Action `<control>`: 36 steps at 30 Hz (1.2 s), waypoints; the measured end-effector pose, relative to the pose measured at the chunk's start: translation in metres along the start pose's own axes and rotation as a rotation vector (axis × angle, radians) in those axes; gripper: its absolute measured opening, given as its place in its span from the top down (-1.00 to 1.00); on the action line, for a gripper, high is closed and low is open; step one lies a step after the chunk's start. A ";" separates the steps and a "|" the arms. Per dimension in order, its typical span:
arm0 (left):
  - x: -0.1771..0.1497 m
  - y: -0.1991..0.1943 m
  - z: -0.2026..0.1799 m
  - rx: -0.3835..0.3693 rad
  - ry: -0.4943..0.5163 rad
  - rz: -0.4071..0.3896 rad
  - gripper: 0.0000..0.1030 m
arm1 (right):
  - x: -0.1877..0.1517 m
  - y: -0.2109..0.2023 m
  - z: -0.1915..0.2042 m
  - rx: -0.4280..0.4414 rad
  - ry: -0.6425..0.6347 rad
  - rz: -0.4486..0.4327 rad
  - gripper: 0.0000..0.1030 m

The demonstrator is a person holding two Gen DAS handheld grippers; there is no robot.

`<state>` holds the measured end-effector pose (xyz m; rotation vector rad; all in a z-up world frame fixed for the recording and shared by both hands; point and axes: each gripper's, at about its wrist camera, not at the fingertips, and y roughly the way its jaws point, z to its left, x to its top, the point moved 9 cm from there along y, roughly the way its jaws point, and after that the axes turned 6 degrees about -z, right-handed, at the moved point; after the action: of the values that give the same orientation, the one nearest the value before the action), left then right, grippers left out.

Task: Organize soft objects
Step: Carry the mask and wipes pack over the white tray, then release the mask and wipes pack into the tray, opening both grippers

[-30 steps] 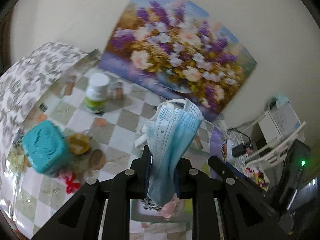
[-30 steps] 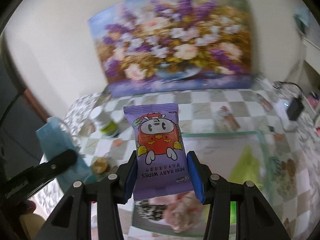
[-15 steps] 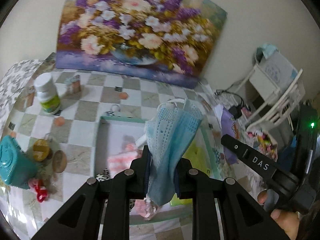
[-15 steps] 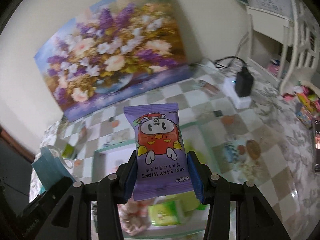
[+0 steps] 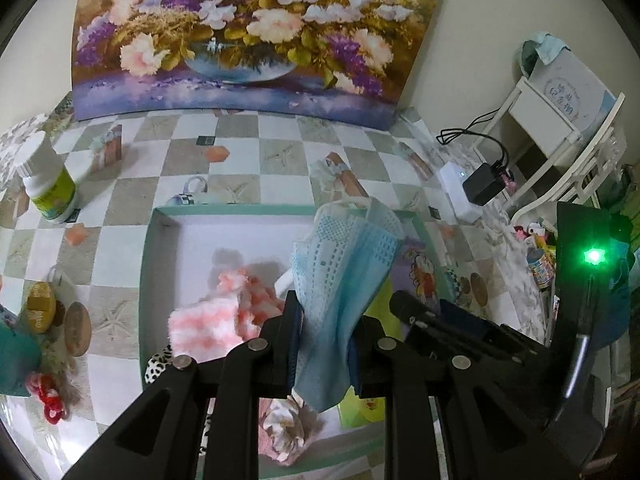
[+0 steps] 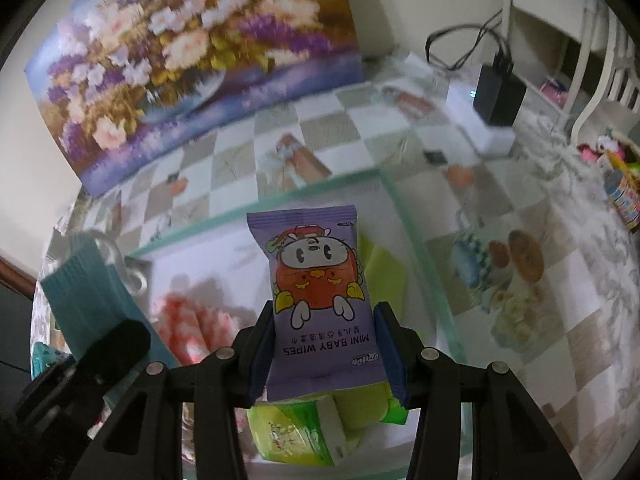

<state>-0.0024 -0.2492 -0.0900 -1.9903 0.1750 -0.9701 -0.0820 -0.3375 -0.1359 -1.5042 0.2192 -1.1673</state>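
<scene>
The left gripper (image 5: 322, 340) has its fingers closed narrowly on a folded blue face mask (image 5: 340, 280), which stands up between them with its ear loop at the top. The right gripper (image 6: 326, 352) has its fingers about half apart and pressed on the two sides of a purple pack of baby wipes (image 6: 320, 292), held upright with the print upside down.

Both grippers hang over a shallow tray (image 5: 224, 211) with a green rim and a white floor, which lies on the table (image 5: 240, 160) with its checked cloth. In the tray, near the left side, lies a pink and white fluffy cloth (image 5: 216, 320); nearer still is a pink floral bundle (image 5: 284, 428), and at the near left corner a black and white spotted piece (image 5: 158, 364). On the right side of the tray lie green tissue packs (image 6: 296, 428), right under the wipes.

Outside the tray, to the far left, stands a white bottle (image 5: 48, 180) with a green label. At the near left are a teal box (image 5: 16, 356) and a red knitted bit (image 5: 48, 396). A flower painting (image 5: 256, 32) leans on the far wall. To the far right a black charger (image 5: 484, 184) sits on a white block.
</scene>
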 end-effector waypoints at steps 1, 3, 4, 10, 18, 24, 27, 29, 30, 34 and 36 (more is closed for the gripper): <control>-0.001 0.003 0.000 0.005 0.004 0.006 0.57 | -0.001 0.002 0.000 -0.003 -0.004 0.003 0.02; -0.004 0.010 0.001 0.016 0.010 0.023 0.55 | -0.003 0.004 0.000 -0.006 -0.008 0.009 0.01; -0.005 0.012 0.001 0.019 0.011 0.029 0.51 | -0.004 0.005 -0.001 -0.007 -0.008 0.013 0.00; -0.004 0.012 0.009 0.030 -0.019 0.033 -0.07 | -0.003 0.000 -0.008 -0.023 0.019 0.016 -0.03; 0.008 -0.003 0.013 0.024 -0.051 0.002 -0.43 | 0.003 -0.010 -0.007 -0.040 0.008 0.004 -0.23; 0.020 -0.015 0.030 0.062 -0.084 -0.019 -0.62 | 0.009 -0.020 -0.007 -0.046 0.008 -0.017 -0.40; 0.023 -0.017 0.043 0.113 -0.091 -0.022 -0.79 | 0.010 -0.021 -0.007 -0.052 0.002 -0.020 -0.47; 0.023 -0.017 0.052 0.147 -0.101 -0.018 -0.81 | 0.010 -0.022 -0.006 -0.057 -0.002 -0.022 -0.56; 0.022 -0.016 0.060 0.175 -0.109 -0.014 -0.85 | 0.011 -0.022 -0.006 -0.060 -0.006 -0.028 -0.71; 0.014 -0.012 0.084 0.259 -0.135 0.038 -0.92 | 0.013 -0.026 -0.007 -0.093 -0.026 -0.049 -0.99; 0.010 -0.011 0.092 0.276 -0.161 0.055 -0.92 | 0.013 -0.027 -0.006 -0.087 -0.025 -0.049 -0.99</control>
<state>0.0658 -0.1865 -0.1038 -1.7895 0.0051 -0.7511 -0.0925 -0.3423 -0.1077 -1.6075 0.2199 -1.1904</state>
